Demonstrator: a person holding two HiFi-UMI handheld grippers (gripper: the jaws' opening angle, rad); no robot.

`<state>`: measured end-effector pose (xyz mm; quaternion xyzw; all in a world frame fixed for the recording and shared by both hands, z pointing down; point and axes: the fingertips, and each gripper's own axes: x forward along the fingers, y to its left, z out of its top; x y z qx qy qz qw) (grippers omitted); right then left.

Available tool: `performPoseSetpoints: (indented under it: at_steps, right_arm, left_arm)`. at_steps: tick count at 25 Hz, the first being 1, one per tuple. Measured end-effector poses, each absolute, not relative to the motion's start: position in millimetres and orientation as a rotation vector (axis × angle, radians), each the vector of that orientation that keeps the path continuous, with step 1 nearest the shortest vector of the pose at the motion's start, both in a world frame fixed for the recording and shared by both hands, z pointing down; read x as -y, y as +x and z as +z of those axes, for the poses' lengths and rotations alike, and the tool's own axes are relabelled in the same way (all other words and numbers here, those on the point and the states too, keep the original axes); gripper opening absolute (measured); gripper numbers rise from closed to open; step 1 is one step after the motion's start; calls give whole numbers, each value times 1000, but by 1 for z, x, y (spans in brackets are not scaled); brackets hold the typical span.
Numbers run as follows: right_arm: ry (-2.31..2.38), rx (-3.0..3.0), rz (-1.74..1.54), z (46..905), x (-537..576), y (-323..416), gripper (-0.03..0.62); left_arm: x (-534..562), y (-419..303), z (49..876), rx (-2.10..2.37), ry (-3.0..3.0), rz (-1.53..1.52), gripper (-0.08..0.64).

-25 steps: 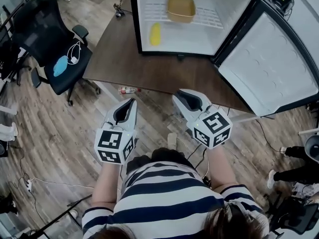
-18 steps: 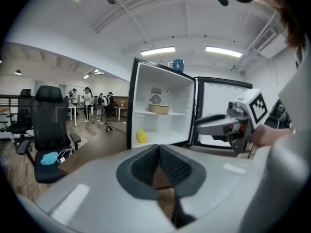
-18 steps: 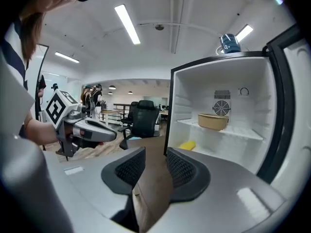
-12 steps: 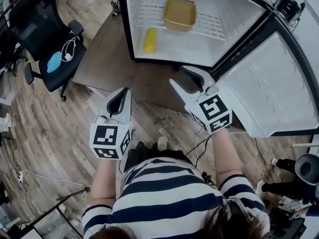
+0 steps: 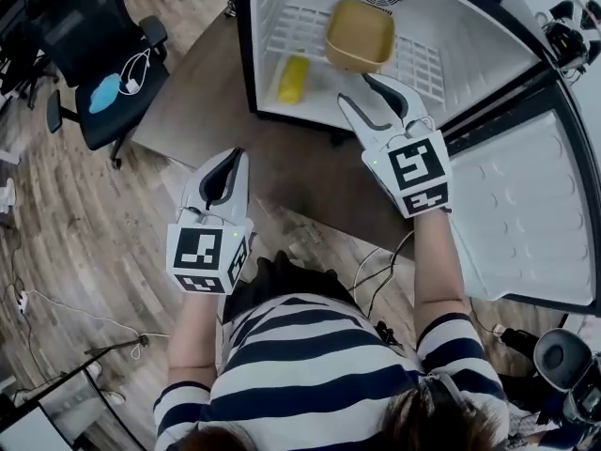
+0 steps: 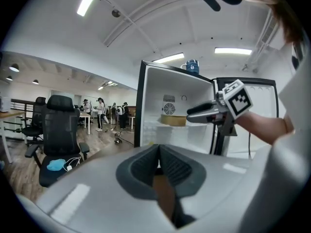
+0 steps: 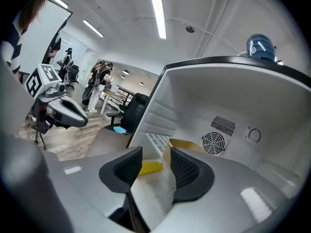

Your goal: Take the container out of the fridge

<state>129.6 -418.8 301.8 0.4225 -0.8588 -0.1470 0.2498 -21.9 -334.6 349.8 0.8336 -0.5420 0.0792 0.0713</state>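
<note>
Container (image 5: pixel 360 34): tan square tub, open top, sitting upright and empty.
Spot: there it is, on the wire shelf (image 5: pixel 302 28), deep at the fridge's (image 5: pixel 470 50) back wall.
Fridge: white inside, door swung wide open.

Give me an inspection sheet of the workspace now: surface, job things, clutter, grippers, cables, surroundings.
Surface: brown table carrying the fridge; the bare part holds nothing.
Job's things: fridge door swung wide open; yellow container sits on the wire shelf, untouched.
Clutter: a yellow item lies left of the container; what it is cannot be told.
Grippers: right gripper is at the fridge opening, jaws apart, empty, short of the container. Left gripper is held back over the table edge, jaws together, empty.
Cables: white cord on the chair; cables on the floor by the person.
Surroundings: blue item on the chair seat; people far off.
</note>
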Motion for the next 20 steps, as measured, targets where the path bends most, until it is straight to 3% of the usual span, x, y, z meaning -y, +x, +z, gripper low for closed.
performPoseSetpoints:
  at_steps: [20]
  right_arm:
    - [909,1997,-596,321,493,135,162]
  left_arm:
    - [354,-13,369,1600,2416,105,0]
